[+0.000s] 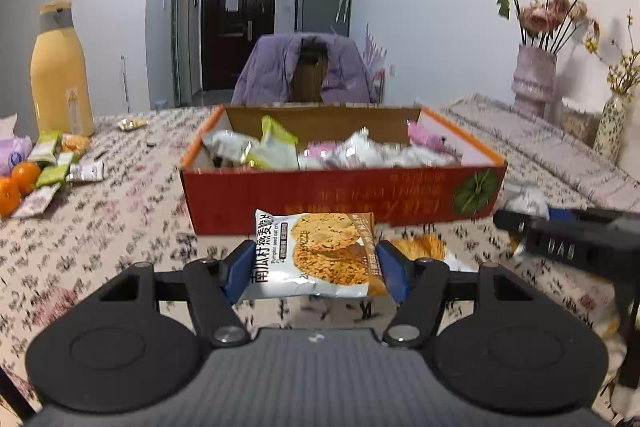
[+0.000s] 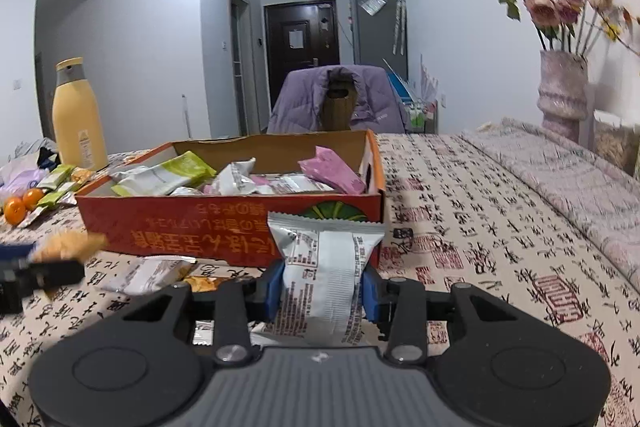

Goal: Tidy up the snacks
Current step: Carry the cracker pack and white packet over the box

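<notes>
Two packets held, one per gripper: oat crisp packet (image 1: 320, 253) clamped crosswise in left gripper (image 1: 316, 273) jaws; white packet (image 2: 326, 273) upright in right gripper (image 2: 323, 289). Snack box (image 1: 340, 201) straight ahead of both jaws, nearer left.

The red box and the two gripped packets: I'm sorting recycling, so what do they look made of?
Red box: looks like printed cardboard; bare brown inner walls, matte.
Oat packet in the left gripper: likely glossy plastic film; crinkled, reflective.
White packet in the right gripper: probably foil-lined film; silvery serrated seal.
</notes>
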`<control>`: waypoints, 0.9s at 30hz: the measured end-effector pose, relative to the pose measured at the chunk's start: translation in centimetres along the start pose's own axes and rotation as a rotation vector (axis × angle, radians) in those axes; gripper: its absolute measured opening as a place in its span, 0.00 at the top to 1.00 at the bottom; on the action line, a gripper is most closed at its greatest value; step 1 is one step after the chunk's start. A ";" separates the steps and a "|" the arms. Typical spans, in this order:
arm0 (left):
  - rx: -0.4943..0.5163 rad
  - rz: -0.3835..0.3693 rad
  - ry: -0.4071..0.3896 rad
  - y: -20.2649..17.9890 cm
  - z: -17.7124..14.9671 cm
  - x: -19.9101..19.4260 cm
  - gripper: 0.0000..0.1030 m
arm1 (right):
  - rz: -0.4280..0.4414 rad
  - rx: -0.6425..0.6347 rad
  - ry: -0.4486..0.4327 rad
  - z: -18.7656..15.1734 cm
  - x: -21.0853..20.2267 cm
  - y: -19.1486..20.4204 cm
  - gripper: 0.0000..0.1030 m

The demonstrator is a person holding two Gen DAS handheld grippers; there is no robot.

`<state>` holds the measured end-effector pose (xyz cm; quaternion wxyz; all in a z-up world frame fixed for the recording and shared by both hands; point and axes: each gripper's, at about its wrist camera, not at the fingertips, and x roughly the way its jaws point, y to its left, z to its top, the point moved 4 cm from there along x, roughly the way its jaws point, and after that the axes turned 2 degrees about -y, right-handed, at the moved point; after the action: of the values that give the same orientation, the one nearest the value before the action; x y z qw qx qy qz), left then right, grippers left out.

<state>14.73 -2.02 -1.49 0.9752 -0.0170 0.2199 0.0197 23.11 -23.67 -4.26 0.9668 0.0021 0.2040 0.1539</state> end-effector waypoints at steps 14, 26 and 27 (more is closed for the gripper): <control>0.005 -0.002 -0.110 0.1 5.3 1.1 0.35 | 0.050 -0.061 -0.061 4.3 0.3 3.2 0.63; -0.030 0.009 -0.146 1.0 9.2 4.8 0.35 | 0.047 -0.111 -0.080 8.4 4.2 4.7 0.63; -0.034 0.013 -0.146 1.1 9.4 5.3 0.35 | 0.047 -0.112 -0.081 8.7 4.6 4.7 0.63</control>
<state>23.48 -0.39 4.72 0.9880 -0.0305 0.1481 0.0307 29.12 -17.28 2.22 0.9689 -0.0409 0.1558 0.1877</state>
